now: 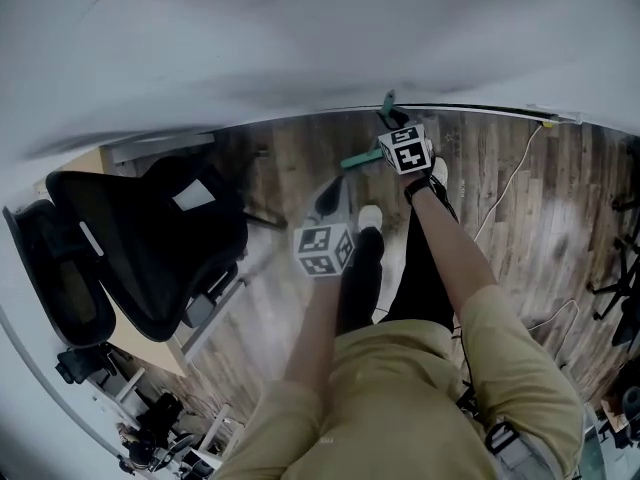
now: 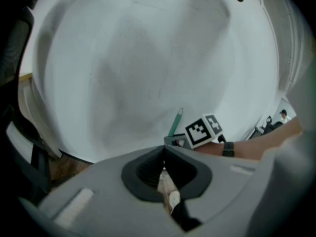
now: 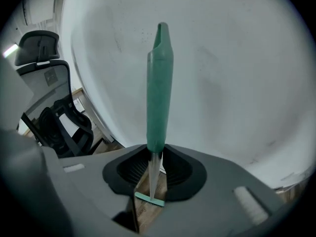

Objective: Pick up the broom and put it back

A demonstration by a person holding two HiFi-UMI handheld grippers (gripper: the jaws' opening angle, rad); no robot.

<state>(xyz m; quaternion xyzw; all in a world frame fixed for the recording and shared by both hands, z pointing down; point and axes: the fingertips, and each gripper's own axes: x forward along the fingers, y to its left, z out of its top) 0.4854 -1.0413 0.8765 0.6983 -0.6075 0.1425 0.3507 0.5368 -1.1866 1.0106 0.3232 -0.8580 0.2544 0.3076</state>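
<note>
The broom [image 3: 159,93] is caught in the right gripper [image 3: 157,158], jaws pinched narrow on the thin shaft just below the green handle. Its long axis runs through the jaws, handle end toward the white wall [image 3: 237,83], head end down by the wooden floor [image 1: 520,228]. The left gripper [image 2: 163,152] hangs nearby, jaws together on nothing (a spectator, really), so leaning it back looks like the right hand's job.

An office, judging by the black desk chair [image 1: 150,253] (wood-plank floor [image 1: 520,228]).
</note>
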